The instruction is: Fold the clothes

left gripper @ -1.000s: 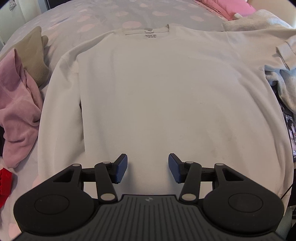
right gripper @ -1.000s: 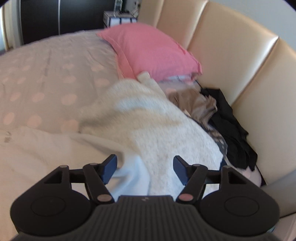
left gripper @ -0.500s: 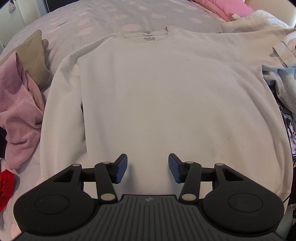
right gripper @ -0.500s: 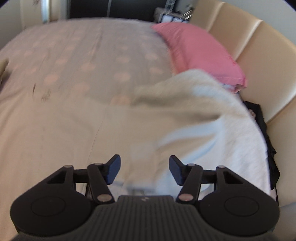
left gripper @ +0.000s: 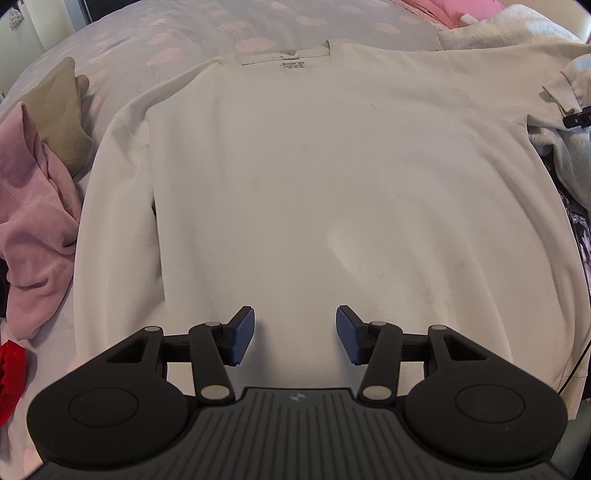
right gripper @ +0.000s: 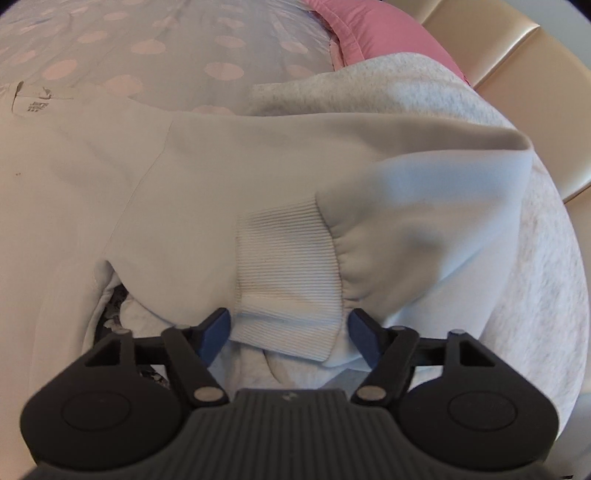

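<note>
A white sweatshirt [left gripper: 314,177] lies flat on the bed, collar at the far end, one sleeve down its left side. My left gripper [left gripper: 294,334] is open and empty above the hem. In the right wrist view the sweatshirt's other sleeve [right gripper: 332,177] is folded back, and its ribbed cuff [right gripper: 288,266] lies between the open jaws of my right gripper [right gripper: 289,334]. The blue pads stand either side of the cuff's end and do not pinch it.
A pink garment [left gripper: 33,214] and a tan one [left gripper: 59,110] lie left of the sweatshirt. A grey fleece garment [right gripper: 498,184] lies under the right sleeve. A pink pillow [right gripper: 388,33] and beige headboard [right gripper: 517,48] stand behind. The bedsheet [right gripper: 147,44] is dotted.
My right gripper has swung left and down onto the sleeve cuff, which now sits between its jaws. My left gripper has drifted slightly; the sweatshirt has not moved.
</note>
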The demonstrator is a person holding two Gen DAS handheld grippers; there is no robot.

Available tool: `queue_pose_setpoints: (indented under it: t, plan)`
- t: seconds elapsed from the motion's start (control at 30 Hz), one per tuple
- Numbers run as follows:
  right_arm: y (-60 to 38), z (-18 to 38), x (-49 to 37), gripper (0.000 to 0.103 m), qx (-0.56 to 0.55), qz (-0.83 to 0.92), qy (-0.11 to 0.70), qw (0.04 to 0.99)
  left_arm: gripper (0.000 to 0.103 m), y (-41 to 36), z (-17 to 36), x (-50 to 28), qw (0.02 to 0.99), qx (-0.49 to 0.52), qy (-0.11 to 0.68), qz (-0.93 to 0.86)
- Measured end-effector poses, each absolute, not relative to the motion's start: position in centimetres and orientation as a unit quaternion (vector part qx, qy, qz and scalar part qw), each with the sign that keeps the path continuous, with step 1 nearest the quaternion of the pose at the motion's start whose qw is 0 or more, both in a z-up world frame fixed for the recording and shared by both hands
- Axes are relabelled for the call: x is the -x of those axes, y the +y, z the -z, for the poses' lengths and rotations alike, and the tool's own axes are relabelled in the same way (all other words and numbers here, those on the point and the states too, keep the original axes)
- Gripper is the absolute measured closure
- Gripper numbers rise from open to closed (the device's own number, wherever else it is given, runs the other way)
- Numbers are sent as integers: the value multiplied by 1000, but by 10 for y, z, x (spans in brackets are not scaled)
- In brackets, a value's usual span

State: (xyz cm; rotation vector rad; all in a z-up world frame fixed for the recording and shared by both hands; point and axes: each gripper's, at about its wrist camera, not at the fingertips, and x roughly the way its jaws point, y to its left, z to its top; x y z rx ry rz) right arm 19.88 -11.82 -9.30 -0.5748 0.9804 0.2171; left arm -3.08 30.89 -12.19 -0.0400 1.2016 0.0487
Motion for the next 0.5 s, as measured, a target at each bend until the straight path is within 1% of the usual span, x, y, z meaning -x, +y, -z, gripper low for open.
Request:
queue_pose_setpoints:
  t: [0.07,0.1,0.2,0.23,0.27,0.33,0.5]
  plan:
    - [-115,96,-197,26,269,-89,457,843,56,305,122,32,824,15,566,-20]
    - [-112,98,-197,29,275,-78,454,844,56,303,122,33,824,12,566,-19]
    - [-106,97,-198,57,298,-47,449,841,56,300,119,37,825,1,564,-20]
    - [-105,93,-196,78,306,-41,444,841,56,300,118,38,827,-3,563,-22]
    - [-106,86,-195,84,313,-37,439,841,56,301,117,38,828,-4,561,-24]
    - [-114,63,-190,84,308,-42,430,848,56,302,115,39,831,-1,556,-25]
    - [-148,-24,-176,84,295,-28,375,878,56,301,117,38,831,0,556,-24]
